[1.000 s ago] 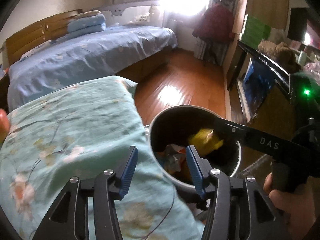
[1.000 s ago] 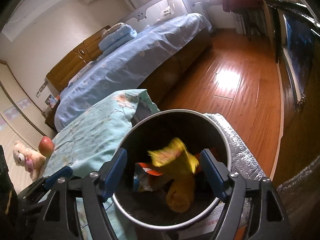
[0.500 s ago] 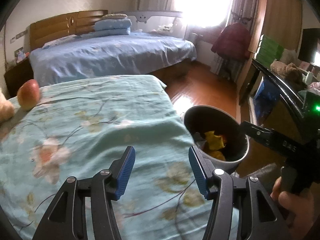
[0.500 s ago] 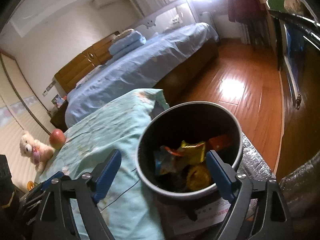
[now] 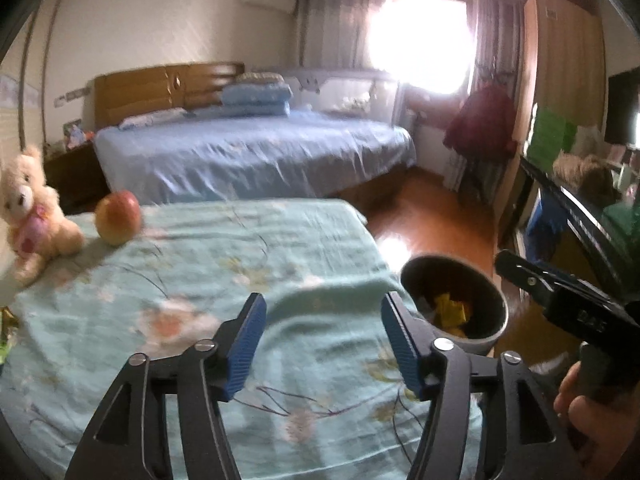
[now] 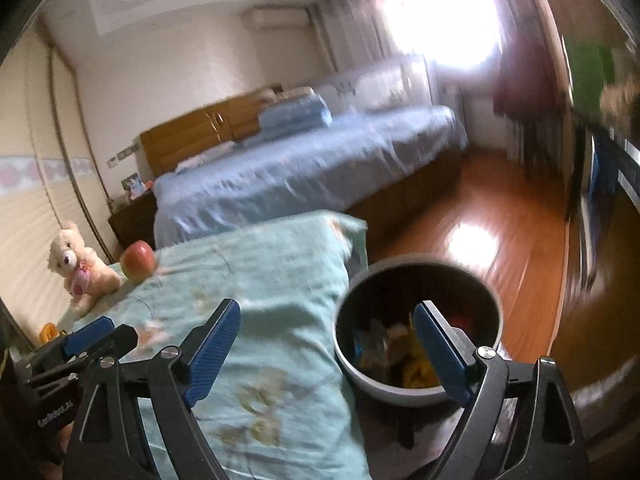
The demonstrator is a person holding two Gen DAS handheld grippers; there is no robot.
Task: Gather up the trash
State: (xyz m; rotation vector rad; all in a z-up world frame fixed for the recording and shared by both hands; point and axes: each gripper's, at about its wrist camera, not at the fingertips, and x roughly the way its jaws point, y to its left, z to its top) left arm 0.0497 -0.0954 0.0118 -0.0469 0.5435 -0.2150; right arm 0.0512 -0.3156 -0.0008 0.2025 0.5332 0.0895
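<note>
Both sets of tongs stand empty with nothing between the blue pads: the left tongs (image 5: pixel 320 342) are moderately spread and the right tongs (image 6: pixel 326 354) are spread wide, and both have just been opening. Directly beneath and ahead of both lies the floral cloth (image 5: pixel 224 280) that covers the worktop, bare of litter in the stretch in front of the pads. Just to the right of the left tongs, and straight behind the right-hand pad of the right tongs, stands the grey bin (image 6: pixel 416 384), close against the cloth's edge, with the wrappers (image 6: pixel 416 372) lying loose in its bottom: yellow, orange and blue crumpled foil or paper, as far as the blur allows. Such scraps should be very light, soft and crackly, easily crushed and inclined to slip, so I judge a pinch across a crumpled fold would hold better than one on a flat face. Farther off and to the left of both tongs, at the far edge of the cloth, an apple (image 5: pixel 118 218) sits just beside a teddy bear (image 5: pixel 30 216); neither looks like trash. Beyond them stands the blue bed (image 5: pixel 248 156), and the wooden floor (image 6: pixel 480 216) to the right.
</note>
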